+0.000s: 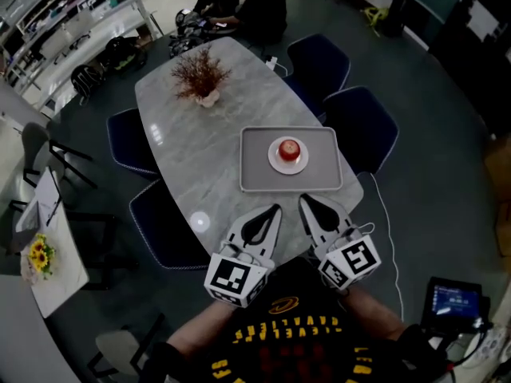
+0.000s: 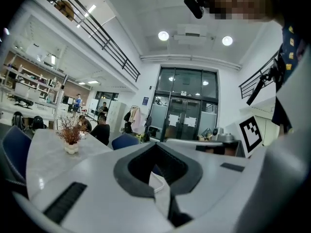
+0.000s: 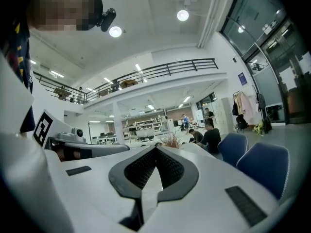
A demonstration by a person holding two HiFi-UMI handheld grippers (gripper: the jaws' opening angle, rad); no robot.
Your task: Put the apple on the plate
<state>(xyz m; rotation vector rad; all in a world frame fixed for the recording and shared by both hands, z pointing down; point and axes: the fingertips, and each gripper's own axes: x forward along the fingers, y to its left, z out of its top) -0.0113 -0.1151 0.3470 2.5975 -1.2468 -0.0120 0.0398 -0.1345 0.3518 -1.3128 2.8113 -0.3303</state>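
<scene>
A red apple (image 1: 289, 148) sits on a small white plate (image 1: 275, 163), which rests on a grey tray (image 1: 255, 174) on the marble table (image 1: 192, 150). Both grippers hover over the table's near edge, a short way in front of the tray and apart from it. My left gripper (image 1: 274, 211) is shut with nothing in it, its tips pointing toward the tray's near left corner. Beside it, my right gripper (image 1: 304, 201) is also shut and empty. Neither gripper view shows the apple; both look out across the room past closed jaws.
A potted dry plant (image 1: 200, 78) stands at the table's far end, also visible as the plant (image 2: 71, 135) in the left gripper view. Blue chairs (image 1: 363, 126) ring the table. Two people (image 1: 259, 10) sit beyond the far end. A small side table (image 1: 48, 254) stands left.
</scene>
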